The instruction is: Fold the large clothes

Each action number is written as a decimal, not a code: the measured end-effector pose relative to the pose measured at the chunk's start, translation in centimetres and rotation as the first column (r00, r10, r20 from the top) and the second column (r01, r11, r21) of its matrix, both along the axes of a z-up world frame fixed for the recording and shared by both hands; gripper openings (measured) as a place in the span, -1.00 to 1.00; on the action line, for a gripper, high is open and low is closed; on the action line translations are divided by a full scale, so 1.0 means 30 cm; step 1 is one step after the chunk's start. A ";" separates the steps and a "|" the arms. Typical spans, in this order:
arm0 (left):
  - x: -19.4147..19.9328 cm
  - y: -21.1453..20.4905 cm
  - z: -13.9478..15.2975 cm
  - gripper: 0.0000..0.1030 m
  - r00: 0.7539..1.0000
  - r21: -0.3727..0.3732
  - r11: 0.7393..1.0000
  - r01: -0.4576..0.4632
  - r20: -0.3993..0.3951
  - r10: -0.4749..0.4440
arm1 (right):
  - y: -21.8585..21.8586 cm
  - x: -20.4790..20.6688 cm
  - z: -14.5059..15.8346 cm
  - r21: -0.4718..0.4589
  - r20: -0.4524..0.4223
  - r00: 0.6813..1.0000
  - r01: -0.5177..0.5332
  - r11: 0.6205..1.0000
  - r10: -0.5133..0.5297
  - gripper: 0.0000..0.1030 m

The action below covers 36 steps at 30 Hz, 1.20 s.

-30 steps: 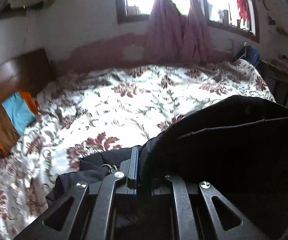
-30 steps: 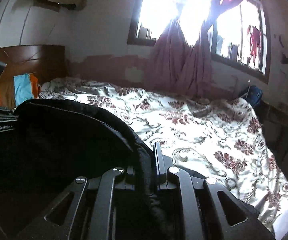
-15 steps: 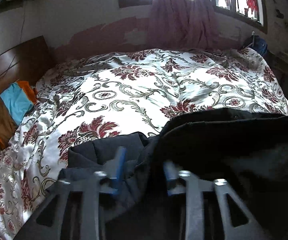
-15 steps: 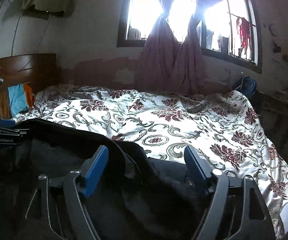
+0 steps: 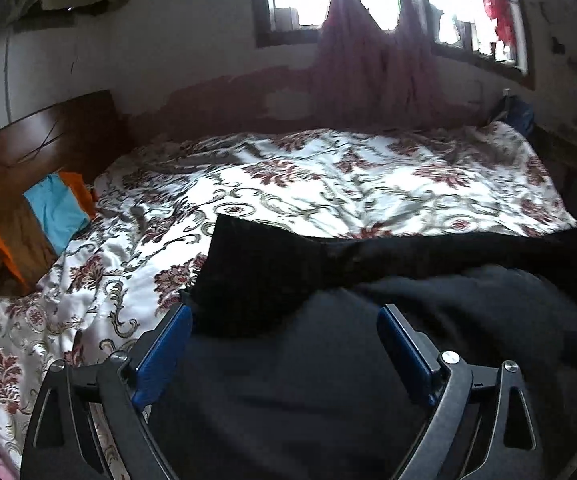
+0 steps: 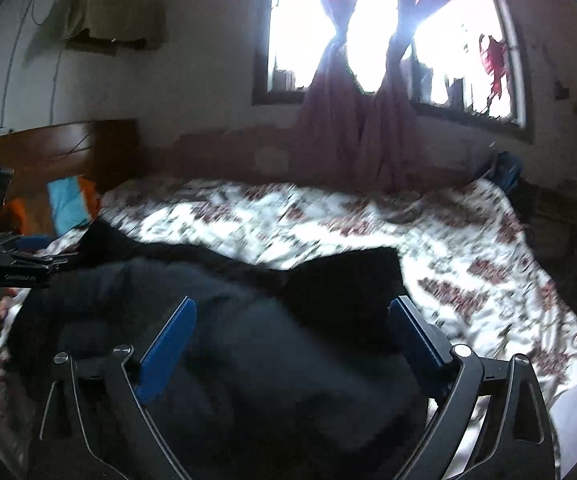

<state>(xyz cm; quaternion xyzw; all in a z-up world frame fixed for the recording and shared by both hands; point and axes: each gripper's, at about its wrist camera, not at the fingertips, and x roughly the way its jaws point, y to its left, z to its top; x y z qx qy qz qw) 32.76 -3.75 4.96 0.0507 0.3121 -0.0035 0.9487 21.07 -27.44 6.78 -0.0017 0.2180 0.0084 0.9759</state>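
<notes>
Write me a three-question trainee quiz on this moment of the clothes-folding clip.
1. True or false: the left claw is clamped on the garment.
2. What is the garment lying on? A) floor B) bed C) chair
3. What colour are the right claw pads?

Key: 1. False, both claws stand open and have just been opening; the cloth lies loose between the pads. 2. B. 3. Blue.

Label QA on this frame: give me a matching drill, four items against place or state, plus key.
Items:
1. left tongs
2. dark garment
3. blue cloth
4. curtains

States:
A. knotted at the window
B. by the headboard
C. open
D. lying on the floral bedspread

Pairs: 1-C, 2-D, 3-B, 4-A
</notes>
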 end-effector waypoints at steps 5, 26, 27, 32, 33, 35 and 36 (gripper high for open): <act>-0.118 -0.029 -0.046 0.86 0.991 -0.020 0.991 0.131 -0.008 -0.132 | 0.010 -0.025 -0.100 0.018 -0.119 0.991 -0.053 0.998 0.055 0.83; 0.022 -0.048 -0.206 1.00 0.988 -0.092 0.993 0.076 -0.124 -0.087 | 0.008 0.350 -0.214 0.003 -0.247 0.968 -0.047 0.999 0.046 0.84; 0.040 -0.041 -0.208 1.00 0.990 -0.093 0.994 0.059 -0.124 -0.071 | 0.003 0.380 -0.217 0.013 -0.255 0.966 -0.040 0.999 0.042 0.84; 0.113 0.005 -0.223 1.00 0.994 -0.109 0.994 -0.015 -0.113 0.002 | -0.040 0.492 -0.244 0.089 -0.297 0.955 0.022 0.996 0.006 0.84; 0.131 0.017 -0.228 1.00 0.993 -0.118 0.993 -0.028 -0.115 0.014 | -0.050 0.511 -0.258 0.102 -0.308 0.951 0.034 0.994 0.000 0.84; 0.156 0.032 -0.236 1.00 0.992 -0.134 0.990 -0.037 -0.121 0.021 | -0.064 0.546 -0.291 0.125 -0.333 0.943 0.044 0.991 0.000 0.89; 0.171 0.045 -0.242 1.00 0.992 -0.151 0.988 -0.042 -0.127 0.023 | -0.065 0.558 -0.306 0.135 -0.342 0.940 0.045 0.990 0.004 0.93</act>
